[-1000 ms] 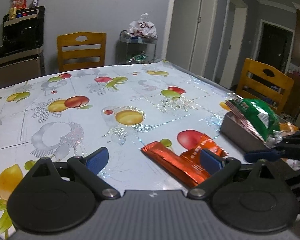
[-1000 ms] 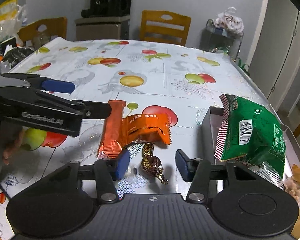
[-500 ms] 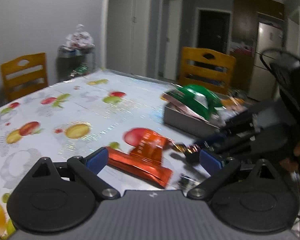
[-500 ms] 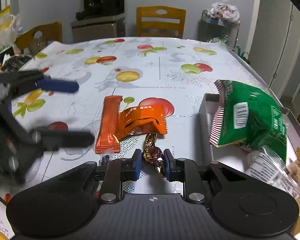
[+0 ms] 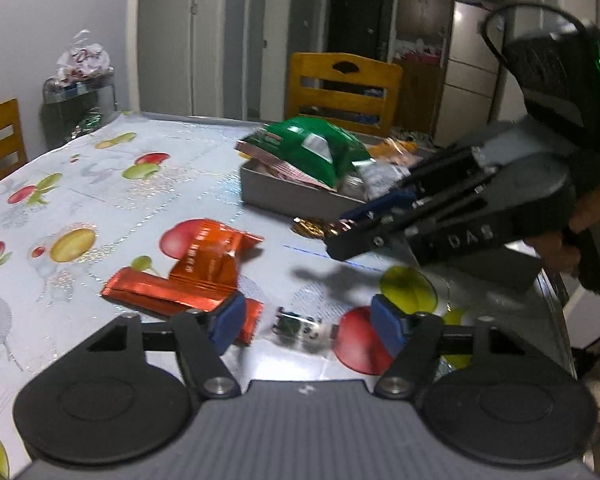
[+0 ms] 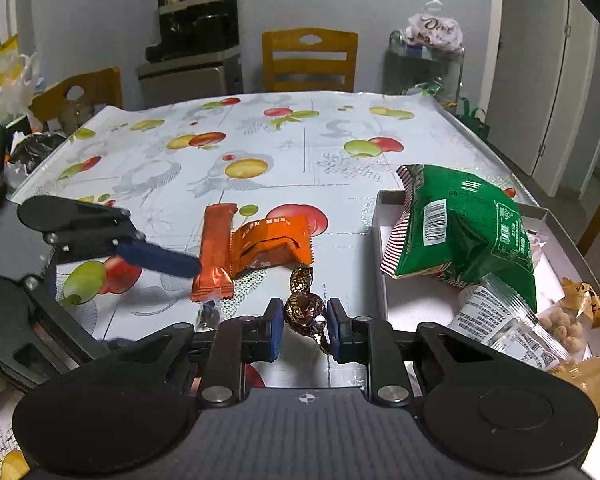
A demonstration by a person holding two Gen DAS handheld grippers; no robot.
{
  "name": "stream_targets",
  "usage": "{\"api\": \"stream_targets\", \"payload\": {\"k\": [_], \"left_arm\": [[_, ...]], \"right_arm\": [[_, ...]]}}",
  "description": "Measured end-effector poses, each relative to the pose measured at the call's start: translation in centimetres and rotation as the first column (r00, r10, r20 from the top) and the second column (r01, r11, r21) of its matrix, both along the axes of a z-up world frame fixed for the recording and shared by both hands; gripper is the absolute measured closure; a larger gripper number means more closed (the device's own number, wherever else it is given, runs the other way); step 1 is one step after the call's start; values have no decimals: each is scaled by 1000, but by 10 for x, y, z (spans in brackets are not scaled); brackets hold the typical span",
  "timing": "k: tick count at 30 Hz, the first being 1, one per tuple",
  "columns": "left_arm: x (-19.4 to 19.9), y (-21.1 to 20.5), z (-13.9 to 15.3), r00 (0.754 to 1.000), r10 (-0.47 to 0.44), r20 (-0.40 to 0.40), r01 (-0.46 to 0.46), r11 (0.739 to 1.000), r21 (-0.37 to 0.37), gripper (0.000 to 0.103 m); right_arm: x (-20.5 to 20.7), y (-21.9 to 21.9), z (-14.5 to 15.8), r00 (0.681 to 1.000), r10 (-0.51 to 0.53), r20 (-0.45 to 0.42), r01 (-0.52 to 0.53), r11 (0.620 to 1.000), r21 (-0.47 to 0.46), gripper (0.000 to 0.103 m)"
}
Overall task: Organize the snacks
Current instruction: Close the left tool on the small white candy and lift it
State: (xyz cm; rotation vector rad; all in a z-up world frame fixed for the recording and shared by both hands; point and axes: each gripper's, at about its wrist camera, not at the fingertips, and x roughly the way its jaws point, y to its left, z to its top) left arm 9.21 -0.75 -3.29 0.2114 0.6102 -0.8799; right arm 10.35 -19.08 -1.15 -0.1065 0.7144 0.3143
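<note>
My right gripper (image 6: 305,327) is shut on a brown foil-wrapped candy (image 6: 302,306), just left of the grey tray (image 6: 381,240). A green snack bag (image 6: 460,220) lies in that tray with other small packs. On the fruit-print tablecloth an orange bar (image 6: 214,252) overlaps an orange packet (image 6: 272,240). My left gripper (image 5: 306,324) straddles a small clear-wrapped candy (image 5: 300,328), beside the orange bar (image 5: 172,292). Its jaws are closing, with both pads still clear of the candy. The left wrist view shows the right gripper (image 5: 340,236) holding the brown candy (image 5: 312,227) near the tray (image 5: 296,196).
Wooden chairs (image 6: 310,60) stand at the far side, and another chair (image 5: 342,88) stands behind the tray. A metal cart (image 6: 424,68) with a bag stands at the far right corner. The table's right edge runs just past the tray. A hand (image 5: 596,216) holds the right gripper.
The right gripper closed on the brown candy. The left gripper swung right from the orange bar to the small clear candy, and its jaws narrowed.
</note>
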Motion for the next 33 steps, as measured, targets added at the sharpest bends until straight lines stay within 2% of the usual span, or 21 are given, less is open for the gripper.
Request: {"api": "stream_targets", "payload": {"k": [5, 11, 12, 19, 26, 33], "left_arm": [[4, -7, -8, 1000, 0, -25, 1, 999, 45, 54], [6, -9, -10, 1000, 14, -21, -13, 998, 59, 57], [6, -10, -10, 1000, 18, -17, -17, 998, 59, 63], [10, -9, -8, 998, 62, -22, -61, 996, 61, 84], [7, -12, -7, 998, 67, 20, -69, 994, 83, 85], [3, -12, 0, 996, 70, 51, -74, 995, 70, 87]], "right_arm": [[0, 2, 0, 1000, 7, 0, -7, 1000, 1, 78], [-2, 3, -1, 1000, 11, -1, -11, 1000, 2, 78], [-3, 4, 0, 1000, 11, 0, -11, 1000, 3, 78], [-7, 5, 2, 1000, 19, 17, -19, 1000, -7, 78], [-12, 4, 5, 999, 21, 32, -21, 1000, -4, 78], [-25, -5, 15, 997, 25, 68, -25, 1000, 11, 78]]}}
